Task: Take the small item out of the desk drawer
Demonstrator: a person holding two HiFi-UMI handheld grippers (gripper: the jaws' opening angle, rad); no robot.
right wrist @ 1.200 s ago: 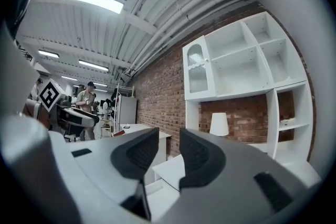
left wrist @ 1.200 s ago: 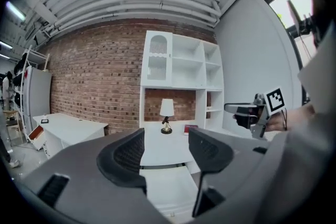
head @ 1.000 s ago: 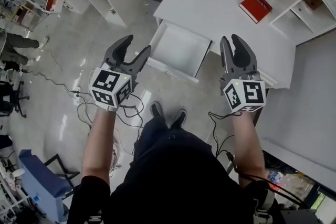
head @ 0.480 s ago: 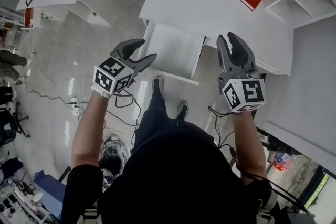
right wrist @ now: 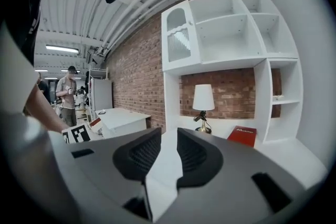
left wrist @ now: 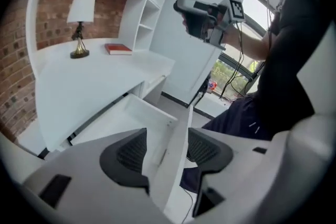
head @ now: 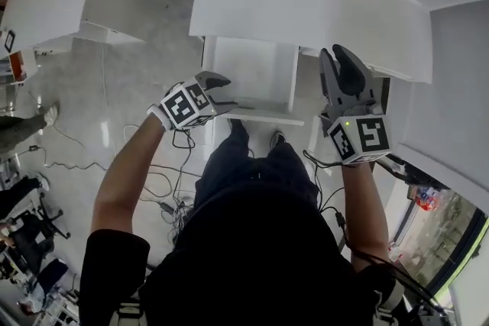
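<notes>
The reach is in hand: the left tool [head: 221,91], released, straddles the near front of the open drawer [head: 256,72], where no small item shows, while the right tool [head: 336,57], empty, its jaws just narrowing but apart, hovers to the right, so next comes searching inside.

Black short-sleeved shirt [head: 252,256], dark trousers [head: 229,164], dark shoes [head: 238,126]. Left gripper [head: 221,90] and right gripper [head: 336,56]: grey plastic shells, dark ribbed pads [left wrist: 131,150], and black-and-white marker cubes [head: 185,104] behind the jaws. The right's jaws have just been closing, empty.

Bright even light; sharp centre, fisheye-warped edges
</notes>
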